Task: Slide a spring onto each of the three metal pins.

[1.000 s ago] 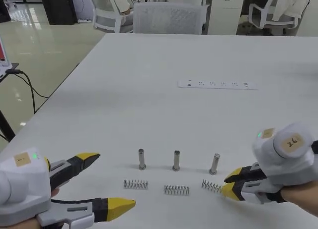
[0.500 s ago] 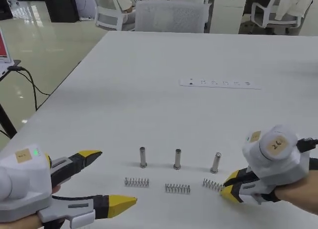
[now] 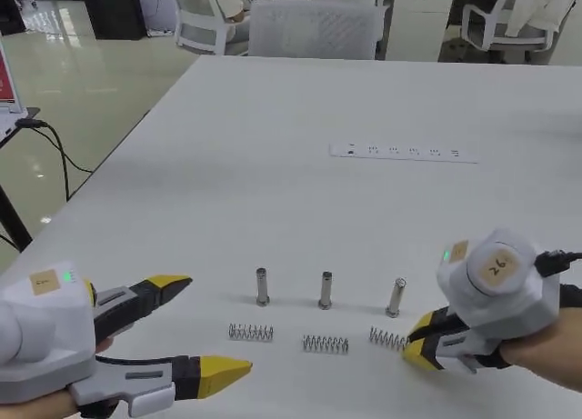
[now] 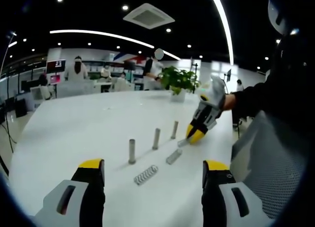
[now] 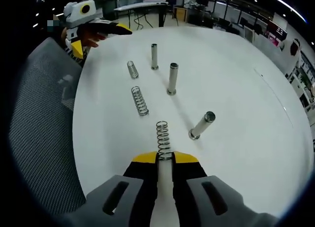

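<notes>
Three upright metal pins (image 3: 262, 286) (image 3: 326, 290) (image 3: 396, 297) stand in a row on the white table (image 3: 300, 192). In front of them lie three springs (image 3: 250, 332) (image 3: 325, 344) (image 3: 388, 338). My right gripper (image 3: 416, 339) is shut on the near end of the right spring (image 5: 163, 133), which still rests flat on the table beside the nearest pin (image 5: 202, 125). My left gripper (image 3: 205, 326) stands open at the lower left with nothing between its fingers; its own view shows the left spring (image 4: 146, 174) and left pin (image 4: 132, 150) just ahead of it.
A white power strip (image 3: 403, 152) lies further back on the table. Office chairs (image 3: 314, 28) stand beyond the far edge. The table's left edge runs diagonally above the floor, where a cable (image 3: 55, 155) trails.
My right gripper's jaws have come together on the end of the right spring and edged slightly left. The left gripper has stayed put and open.
</notes>
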Available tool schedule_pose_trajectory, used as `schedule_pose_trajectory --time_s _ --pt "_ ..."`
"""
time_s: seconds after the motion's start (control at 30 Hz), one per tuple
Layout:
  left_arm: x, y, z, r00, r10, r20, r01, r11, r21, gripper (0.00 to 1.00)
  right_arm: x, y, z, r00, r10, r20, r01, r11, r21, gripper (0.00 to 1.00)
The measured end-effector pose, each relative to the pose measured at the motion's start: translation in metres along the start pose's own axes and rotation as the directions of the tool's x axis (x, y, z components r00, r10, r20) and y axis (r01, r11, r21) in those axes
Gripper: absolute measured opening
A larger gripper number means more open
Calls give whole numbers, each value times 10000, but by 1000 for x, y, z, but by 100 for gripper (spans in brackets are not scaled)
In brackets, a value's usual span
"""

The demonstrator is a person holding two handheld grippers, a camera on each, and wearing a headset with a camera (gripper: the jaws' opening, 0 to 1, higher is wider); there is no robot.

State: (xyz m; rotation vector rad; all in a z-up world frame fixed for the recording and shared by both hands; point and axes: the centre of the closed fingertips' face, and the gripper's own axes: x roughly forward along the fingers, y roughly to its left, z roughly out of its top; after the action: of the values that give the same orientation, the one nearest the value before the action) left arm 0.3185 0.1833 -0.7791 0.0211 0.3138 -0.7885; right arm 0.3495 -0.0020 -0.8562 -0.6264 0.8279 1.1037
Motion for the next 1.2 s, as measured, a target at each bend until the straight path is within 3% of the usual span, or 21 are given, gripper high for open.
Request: schedule_pose_trajectory --time_s 0.27,0.53,0.77,1.2 --pt "5 -9 1 9983 -498 -288 505 9985 229 71 -8 9 11 9996 294 46 -294 9996 -59 7" --pt "16 -22 6 9875 -1360 -798 1422 9869 768 61 -15 18 24 9987 500 17 -499 9979 -401 7" --pt "28 -38 6 9669 -2191 -1310 2344 9653 1150 54 -19 24 35 9979 644 4 -642 9954 -718 7" --pt "51 -60 12 9279 -3193 -1923 3515 9212 1668 39 -24 34 51 9957 918 -160 -931 9877 -1260 7"
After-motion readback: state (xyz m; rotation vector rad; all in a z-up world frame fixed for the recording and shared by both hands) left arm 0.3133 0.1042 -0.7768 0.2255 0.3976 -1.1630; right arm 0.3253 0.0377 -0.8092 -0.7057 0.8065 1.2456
